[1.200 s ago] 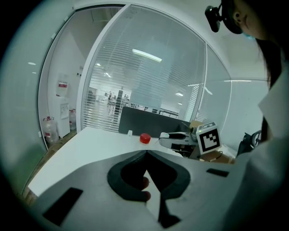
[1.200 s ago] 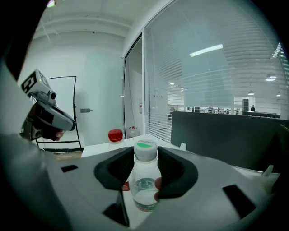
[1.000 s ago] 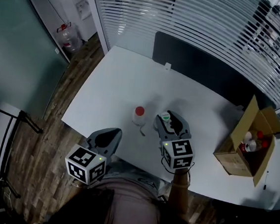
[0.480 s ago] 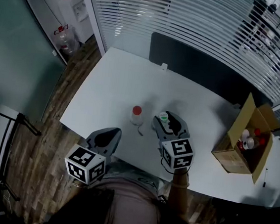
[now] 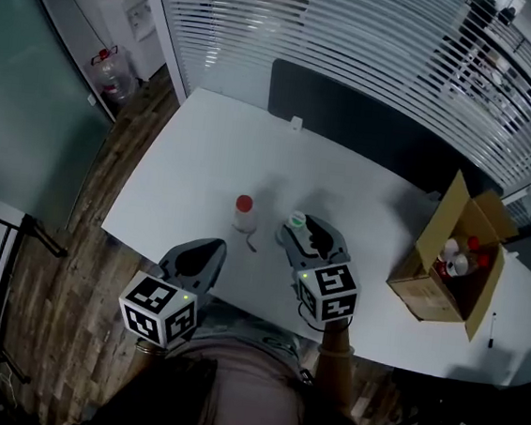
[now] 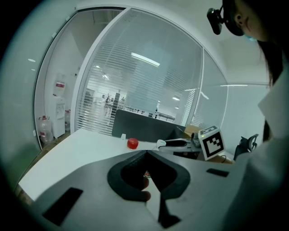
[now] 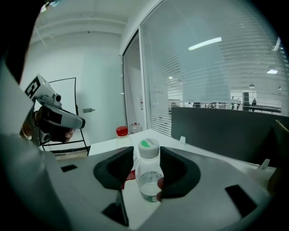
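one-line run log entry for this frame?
left gripper: shut, empty | right gripper: shut on green-capped bottle | red-capped bottle: upright on table, untouched

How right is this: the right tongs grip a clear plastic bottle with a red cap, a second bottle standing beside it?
The cap colour is wrong. In the right gripper view the right tongs grip a clear plastic bottle with a green-topped white cap; the red-capped second bottle stands beside it.

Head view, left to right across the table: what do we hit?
left gripper → red-capped bottle → green-capped bottle, held in the right gripper → cardboard box
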Demonstrator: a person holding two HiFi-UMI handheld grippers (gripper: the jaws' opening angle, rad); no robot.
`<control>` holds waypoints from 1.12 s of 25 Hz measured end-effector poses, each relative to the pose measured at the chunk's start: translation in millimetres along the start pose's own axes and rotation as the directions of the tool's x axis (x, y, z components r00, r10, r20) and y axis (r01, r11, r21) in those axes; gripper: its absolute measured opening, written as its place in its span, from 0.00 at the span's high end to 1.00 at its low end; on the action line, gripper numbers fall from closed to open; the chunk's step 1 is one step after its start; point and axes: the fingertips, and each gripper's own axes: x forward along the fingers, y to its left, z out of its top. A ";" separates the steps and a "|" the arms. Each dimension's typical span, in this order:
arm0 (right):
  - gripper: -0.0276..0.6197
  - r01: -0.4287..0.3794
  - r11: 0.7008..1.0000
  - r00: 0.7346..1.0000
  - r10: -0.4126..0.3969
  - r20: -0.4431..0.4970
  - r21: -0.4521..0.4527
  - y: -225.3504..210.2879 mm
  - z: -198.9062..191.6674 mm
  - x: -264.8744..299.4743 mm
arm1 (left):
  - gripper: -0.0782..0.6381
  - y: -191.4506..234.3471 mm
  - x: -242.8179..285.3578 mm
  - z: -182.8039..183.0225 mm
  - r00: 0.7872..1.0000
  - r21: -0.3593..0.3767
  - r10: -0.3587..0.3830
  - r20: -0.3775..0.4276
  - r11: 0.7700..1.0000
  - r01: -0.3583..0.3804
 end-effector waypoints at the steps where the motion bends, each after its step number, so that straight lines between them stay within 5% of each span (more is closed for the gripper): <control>1: 0.69 -0.002 1.000 1.000 0.002 -0.005 -0.002 -0.4 -1.2 -2.4 | 0.88 -2.8 0.8 -0.1 1.000 -0.002 -0.002 0.002 1.000 0.002; 20: 0.69 -0.096 0.995 0.995 0.095 -0.024 -0.033 -9.7 -7.8 -57.8 | 0.88 -50.8 8.2 -6.5 0.997 -0.053 0.056 0.044 0.997 -0.053; 28: 0.80 -0.093 0.992 0.994 0.097 0.043 -0.086 -18.8 0.8 -92.2 | 0.88 -76.1 7.6 -12.4 0.994 -0.087 0.091 0.068 0.993 -0.085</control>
